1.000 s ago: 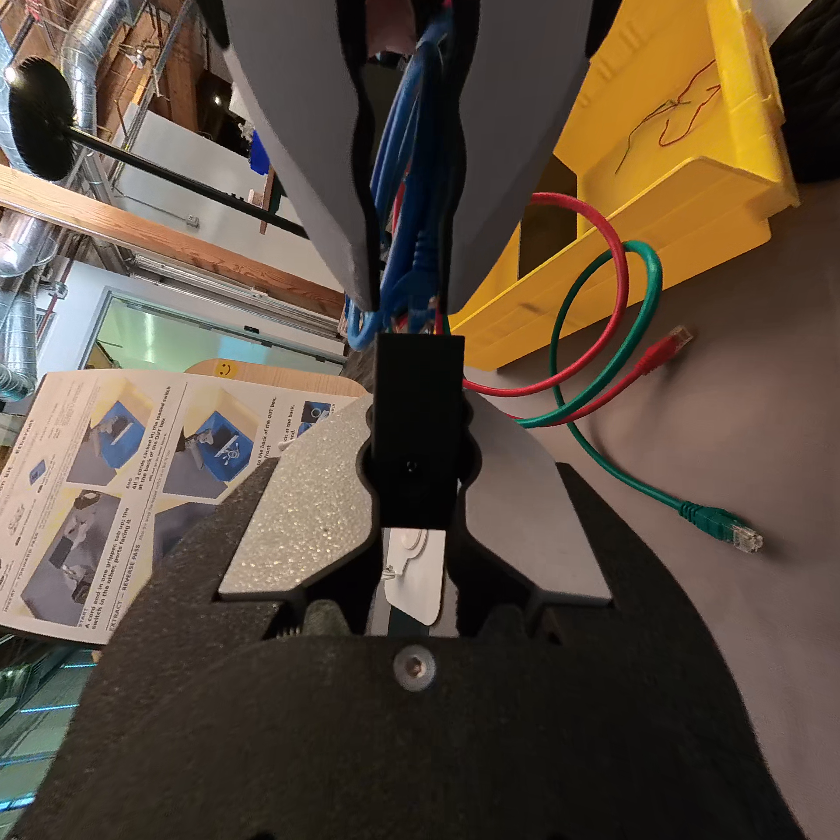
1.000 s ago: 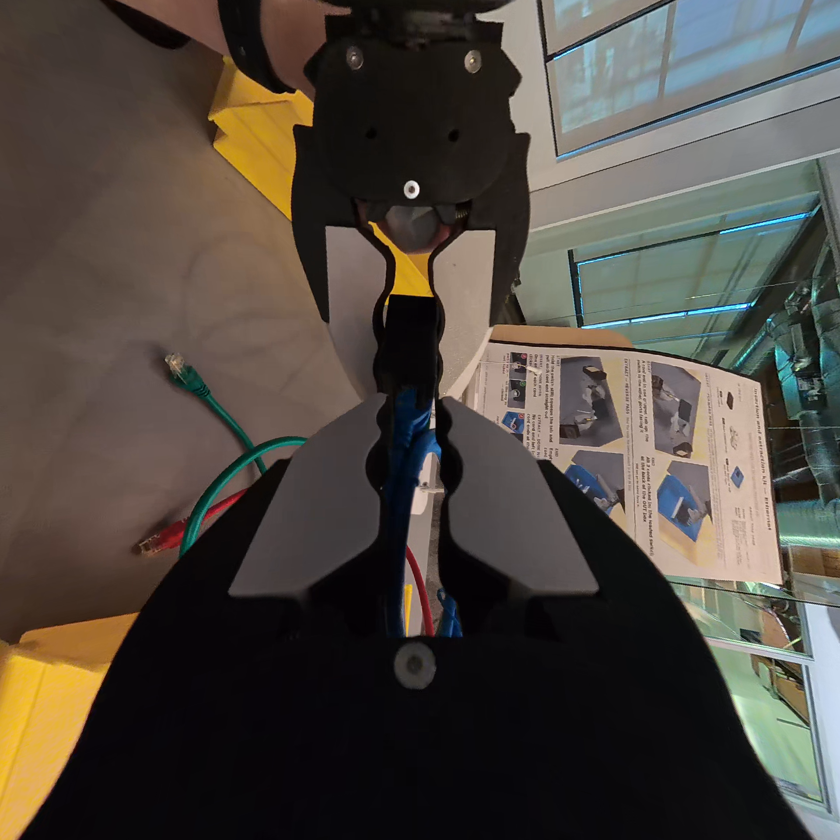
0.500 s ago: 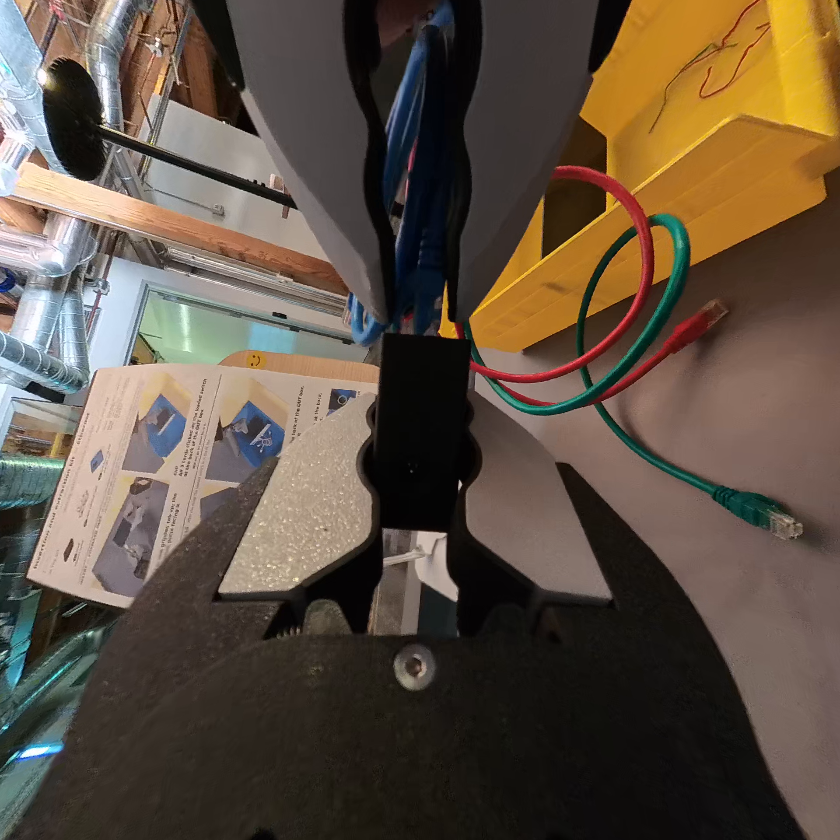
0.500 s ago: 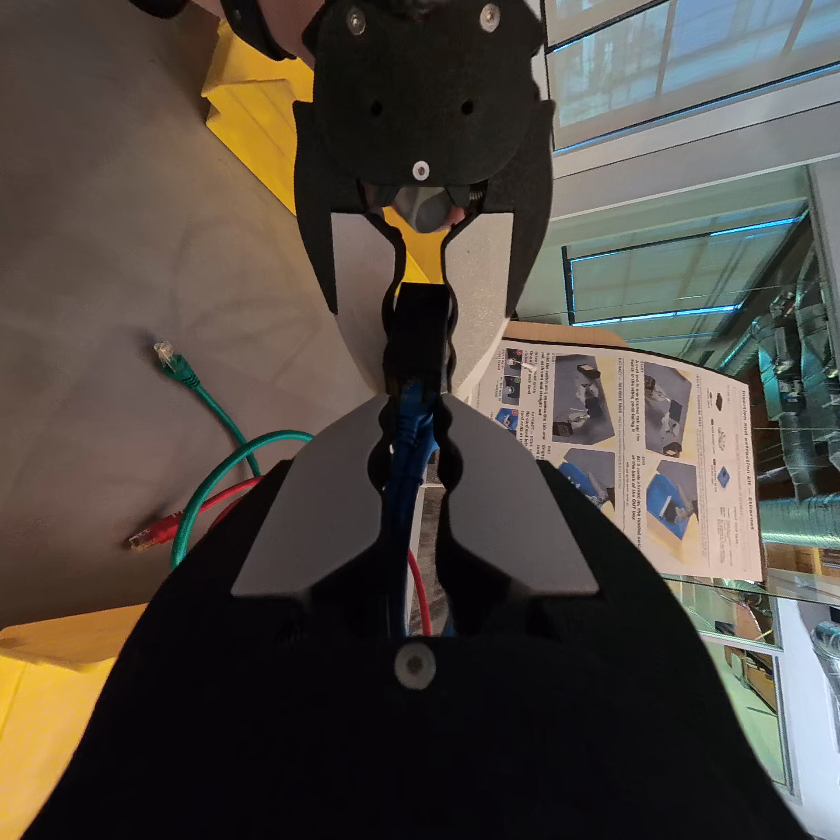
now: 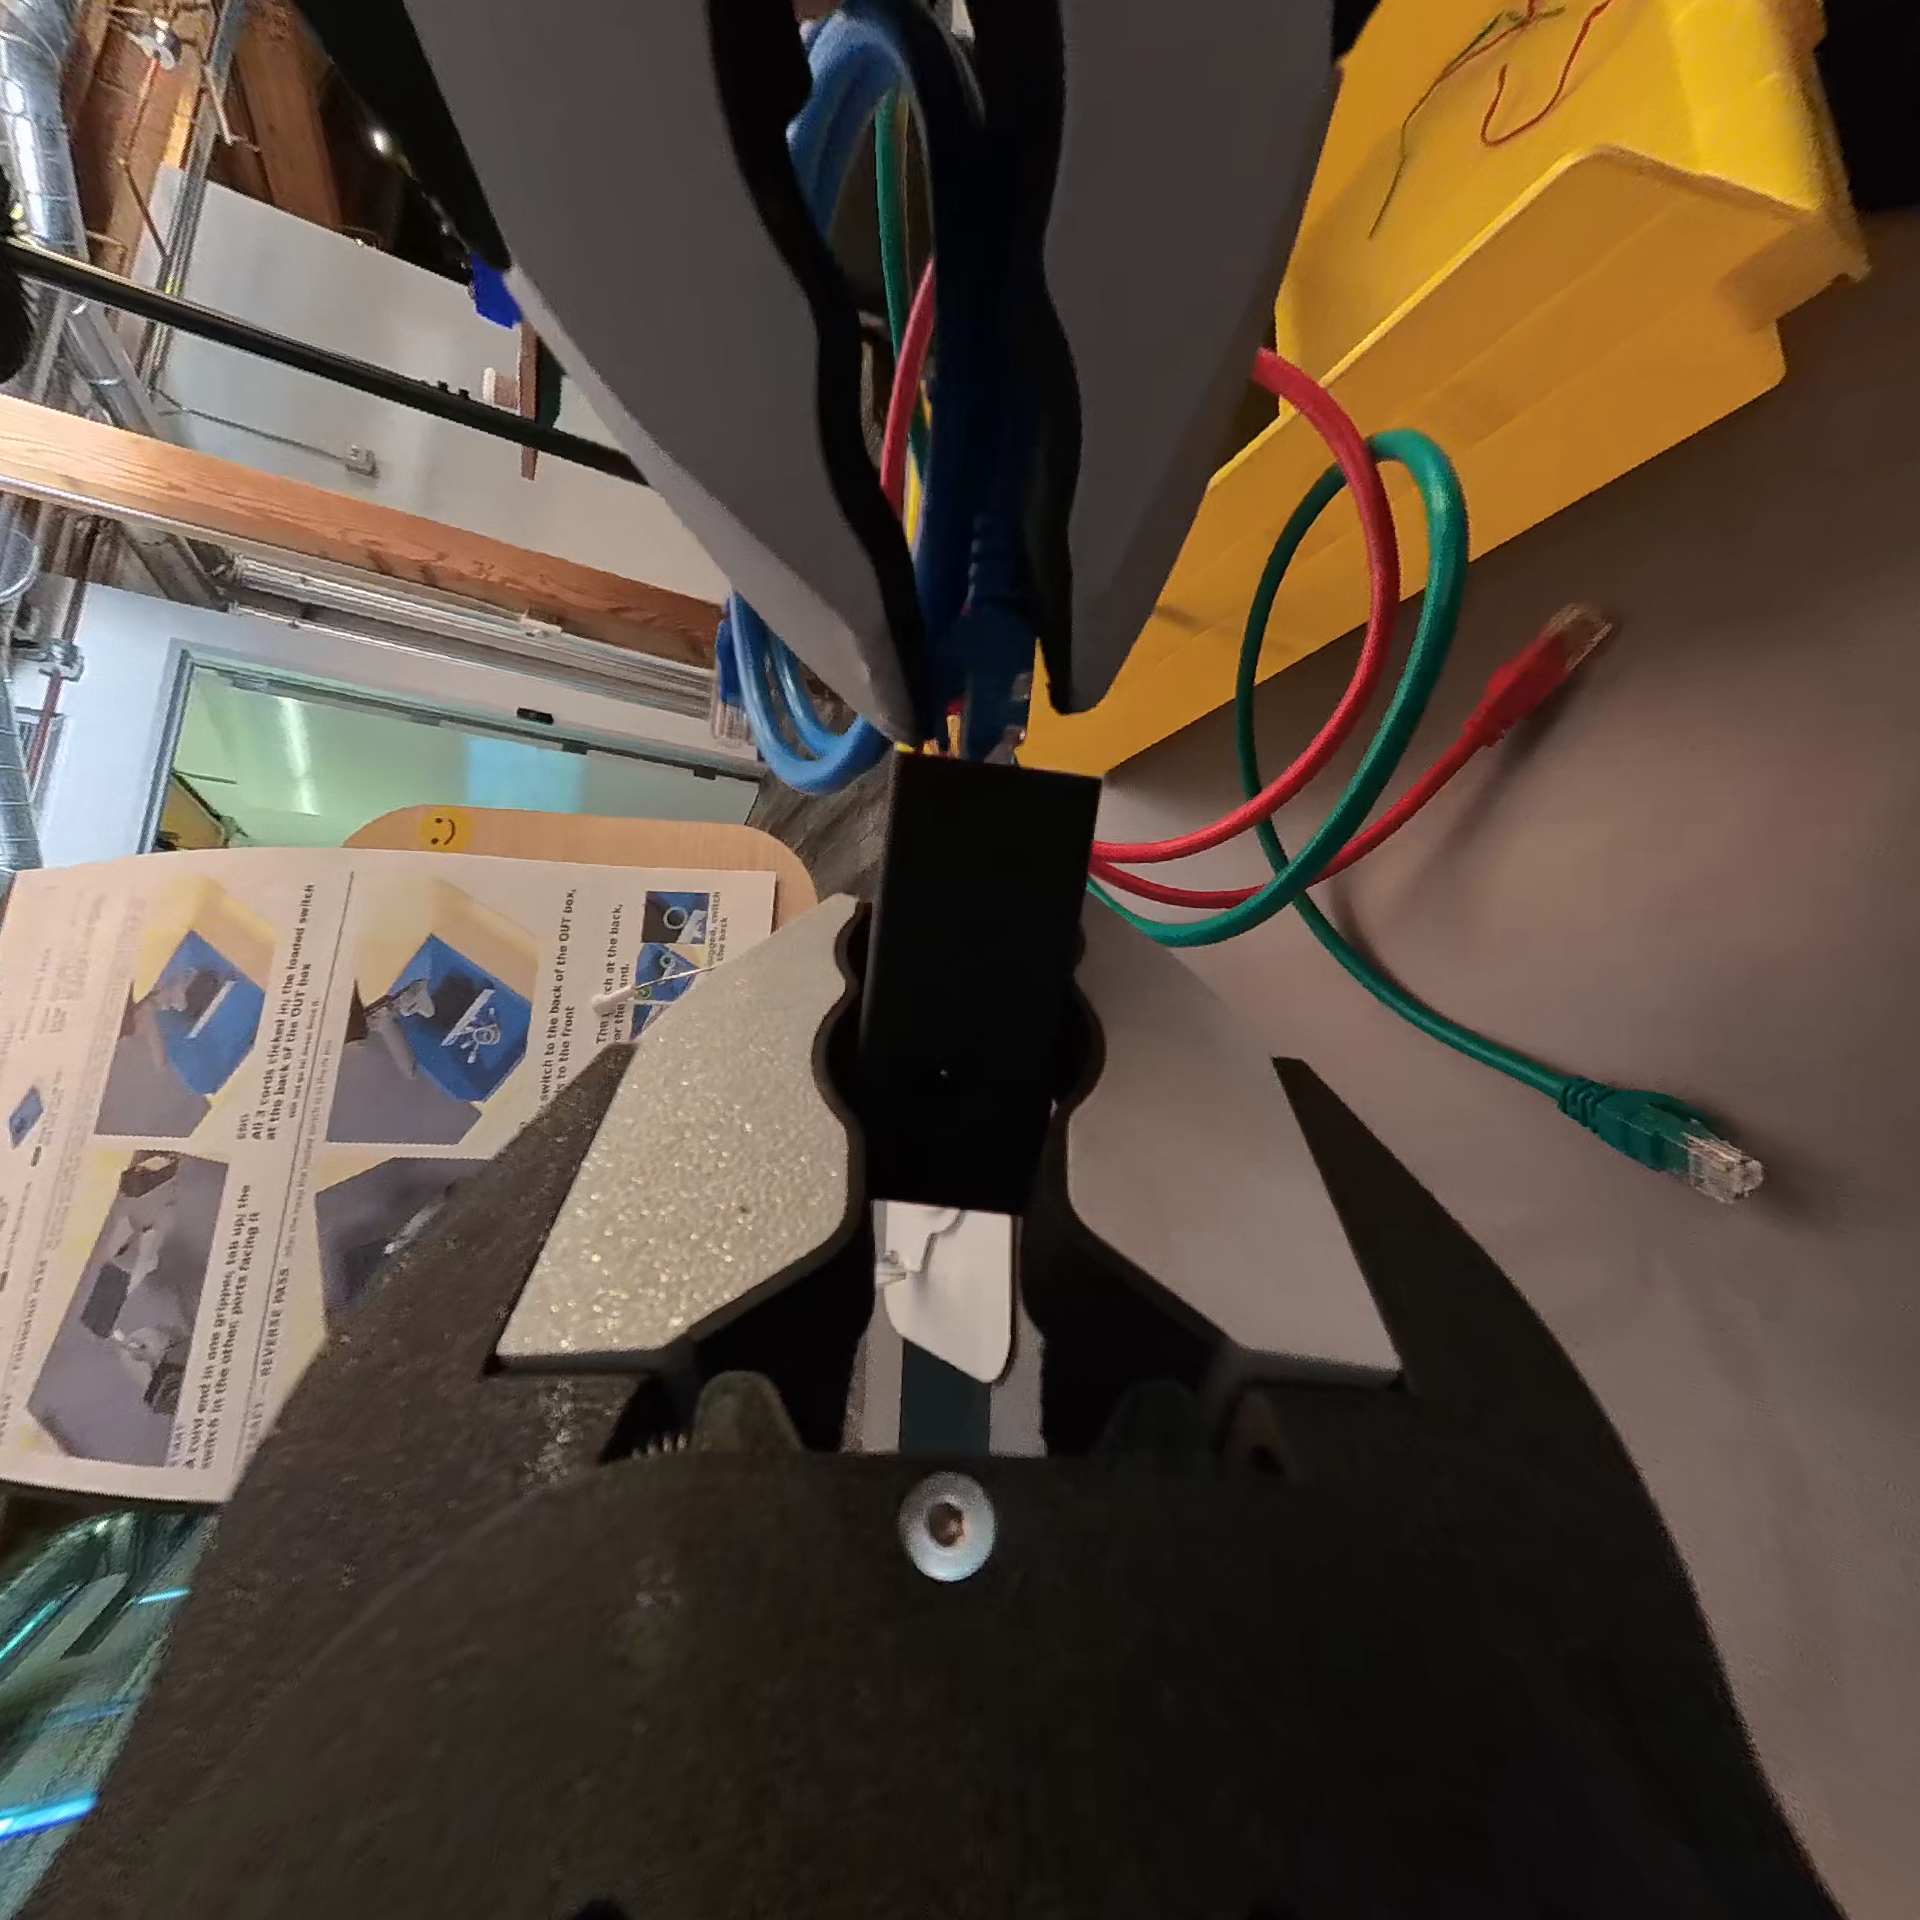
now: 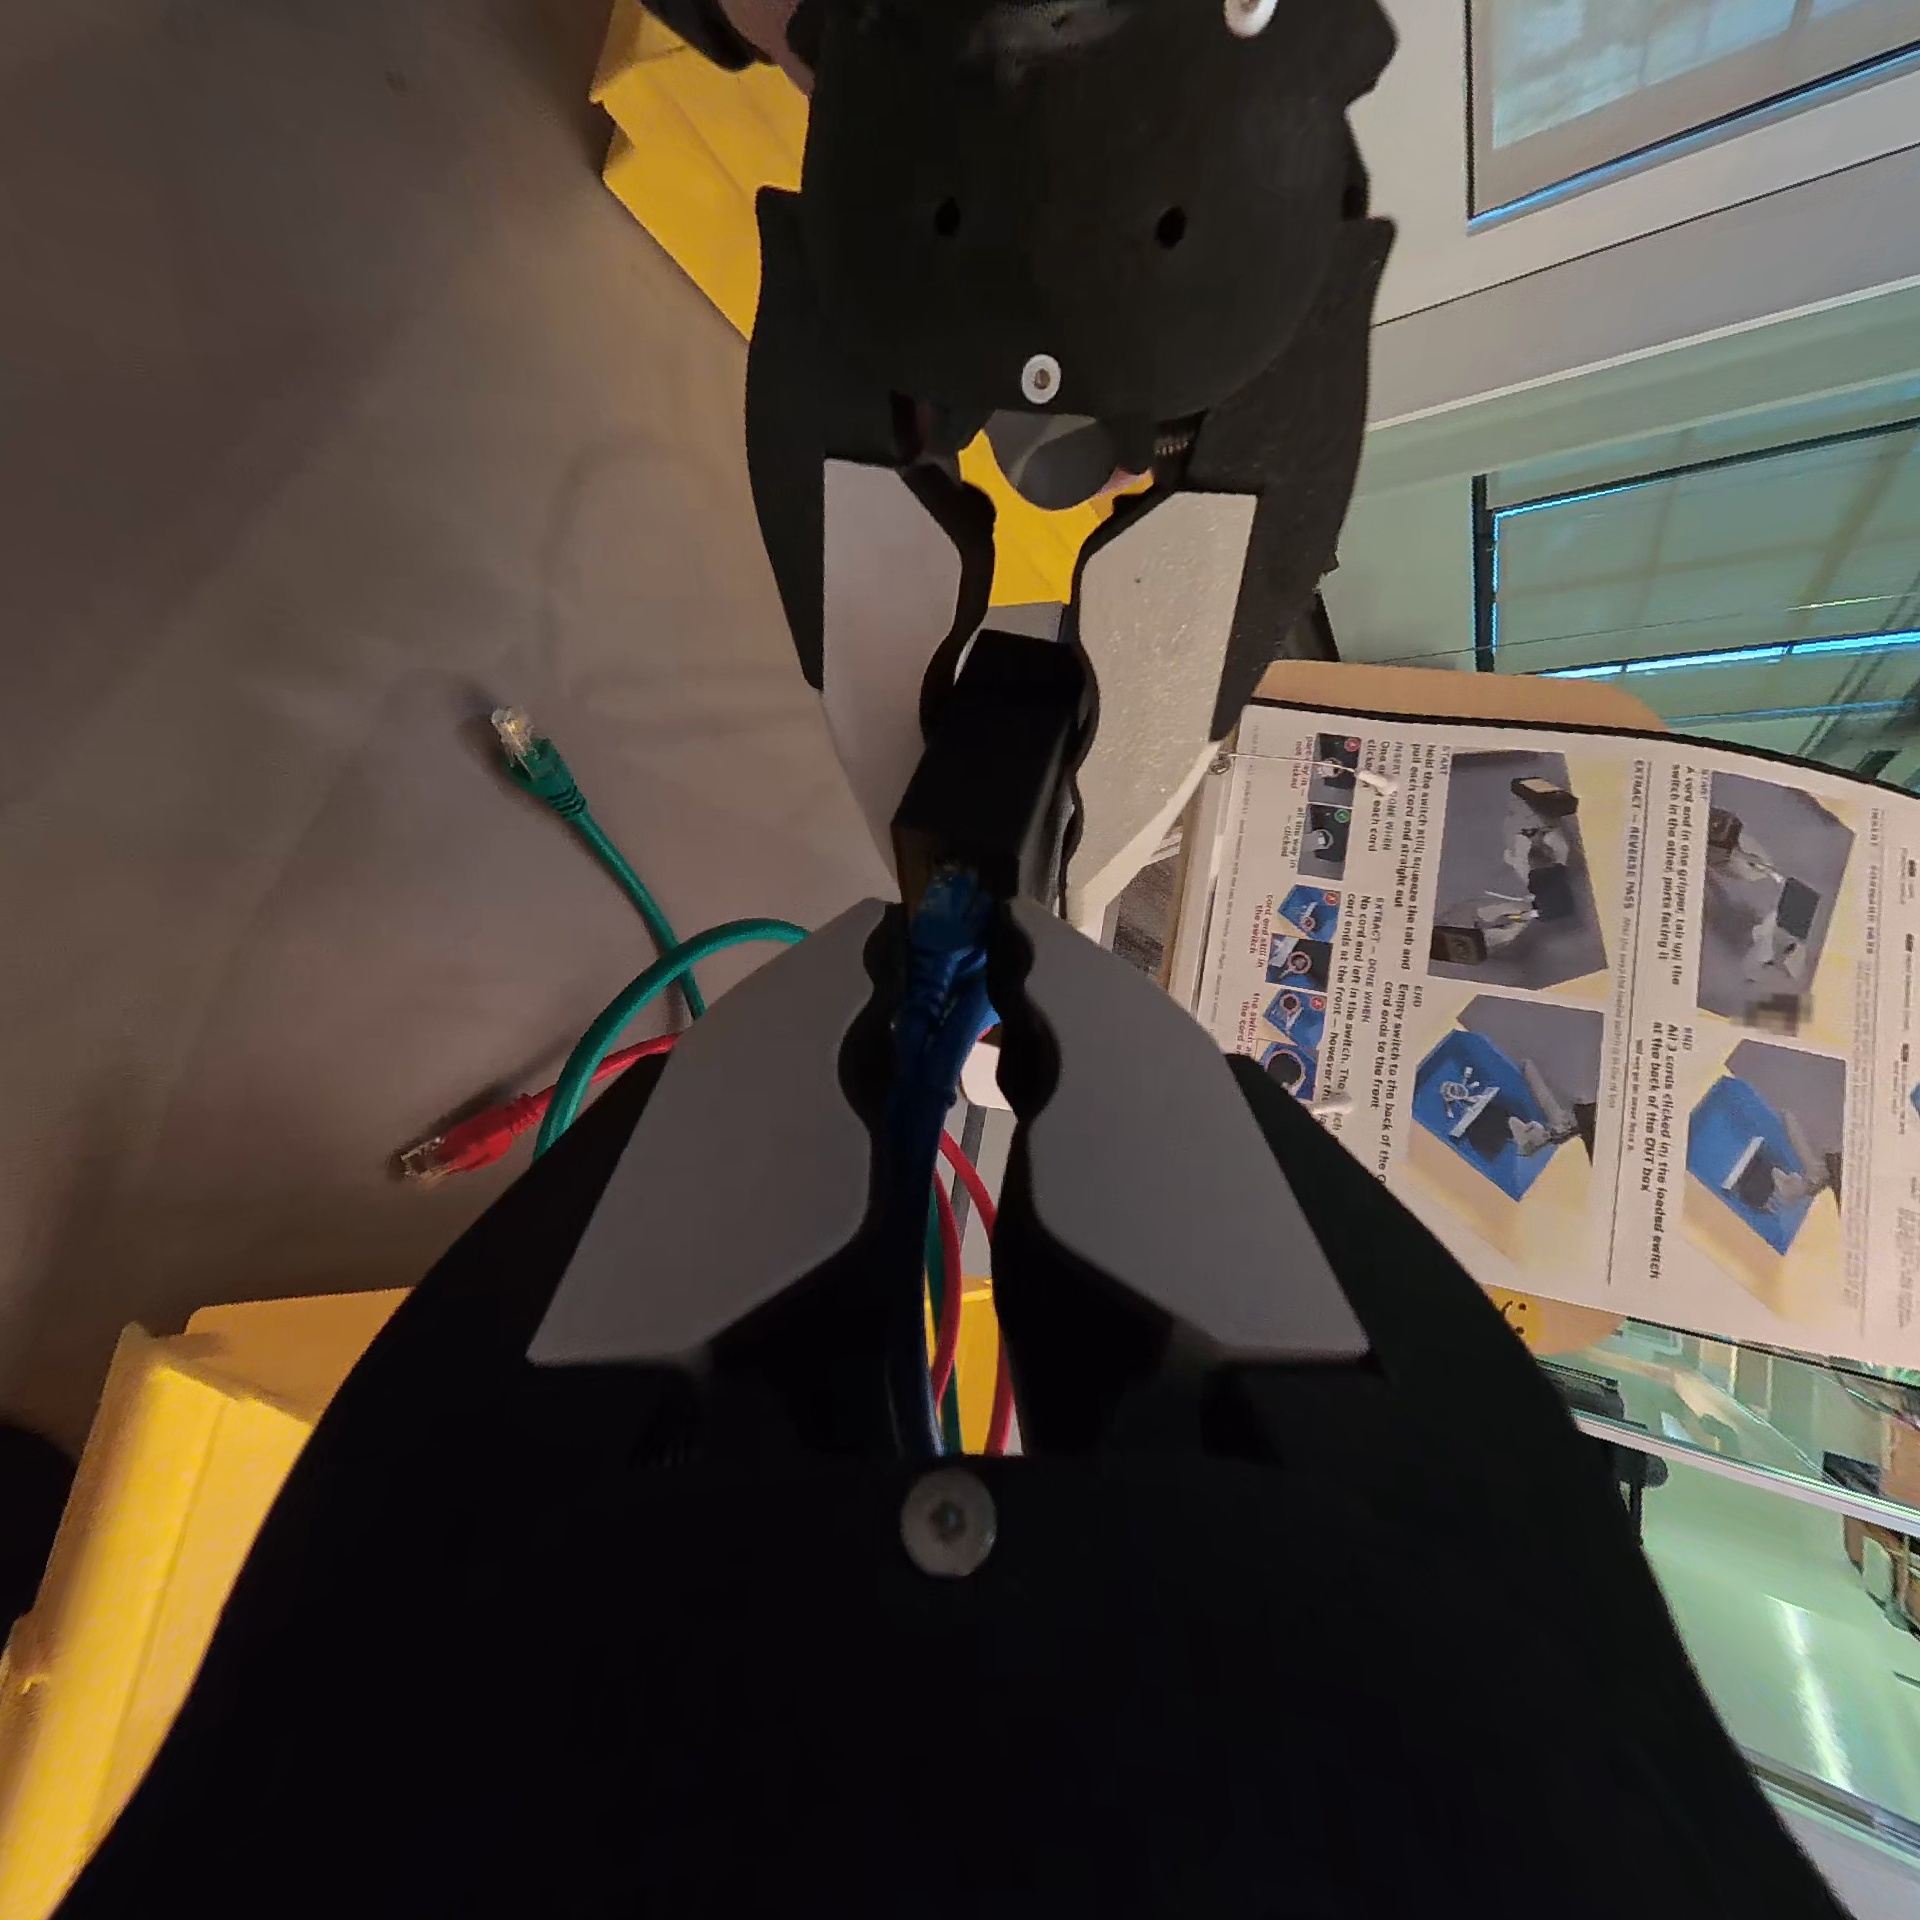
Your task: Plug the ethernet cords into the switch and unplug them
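Note:
My left gripper is shut on the black switch and holds it above the grey table. My right gripper is shut on the blue ethernet cord just behind its plug. The two grippers face each other tip to tip. The blue plug meets the switch's port face; how deep it sits is hidden. In the left wrist view the right gripper comes down from the top with the blue cord. The green cord's plug and the red cord's plug lie loose on the table.
A yellow bin stands behind the cords; yellow bin walls also show in the right wrist view. A printed instruction sheet stands upright at the table's side. The blue cord's other end hangs in a loop. Some 5 cm of space lies between my two pairs of fingers.
The two grippers have drawn closer together, so each looks larger in the other's view. The blue plug has pressed up to the switch's port face. Both grips are unchanged.

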The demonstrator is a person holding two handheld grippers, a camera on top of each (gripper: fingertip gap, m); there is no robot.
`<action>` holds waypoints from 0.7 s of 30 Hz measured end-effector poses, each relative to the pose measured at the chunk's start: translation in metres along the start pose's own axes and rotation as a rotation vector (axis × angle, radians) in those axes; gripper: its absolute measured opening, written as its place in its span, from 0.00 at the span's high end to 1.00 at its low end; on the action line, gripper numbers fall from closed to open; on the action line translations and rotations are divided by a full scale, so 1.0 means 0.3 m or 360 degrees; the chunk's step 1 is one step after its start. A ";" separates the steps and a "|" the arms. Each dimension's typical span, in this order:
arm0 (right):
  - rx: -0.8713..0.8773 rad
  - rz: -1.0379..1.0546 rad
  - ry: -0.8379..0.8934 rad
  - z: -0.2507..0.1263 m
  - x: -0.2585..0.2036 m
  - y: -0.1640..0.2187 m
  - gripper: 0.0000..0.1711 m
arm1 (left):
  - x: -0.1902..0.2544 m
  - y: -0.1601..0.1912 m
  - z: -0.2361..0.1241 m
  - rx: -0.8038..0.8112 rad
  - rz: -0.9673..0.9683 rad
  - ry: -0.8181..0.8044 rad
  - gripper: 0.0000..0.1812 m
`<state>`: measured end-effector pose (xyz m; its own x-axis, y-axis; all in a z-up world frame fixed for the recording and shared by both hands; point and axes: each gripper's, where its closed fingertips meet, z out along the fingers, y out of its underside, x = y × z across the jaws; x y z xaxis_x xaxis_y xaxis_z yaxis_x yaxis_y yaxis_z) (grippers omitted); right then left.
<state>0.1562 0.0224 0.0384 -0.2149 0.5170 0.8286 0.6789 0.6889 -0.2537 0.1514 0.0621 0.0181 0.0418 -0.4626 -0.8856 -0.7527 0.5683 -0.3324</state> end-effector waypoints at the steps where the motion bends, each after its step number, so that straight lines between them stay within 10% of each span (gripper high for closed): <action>1: -0.0002 0.0003 -0.0010 0.000 -0.003 0.003 0.90 | 0.004 -0.002 0.003 0.0015 -0.0015 0.0014 0.83; 8: -0.0047 -0.0045 -0.0212 -0.028 -0.075 0.019 0.91 | -0.036 0.074 0.008 -0.0113 -0.0068 -0.0092 0.83; 21: 0.0285 0.0114 0.0794 -0.362 0.264 -0.056 0.91 | -0.203 0.271 -0.198 -0.0319 -0.0230 -0.0275 0.84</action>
<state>0.2041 -0.0034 0.1623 0.2171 0.2917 0.9315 0.5397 0.7593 -0.3636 0.0485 0.0961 0.0643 0.2559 -0.3966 -0.8816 -0.8448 0.3515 -0.4034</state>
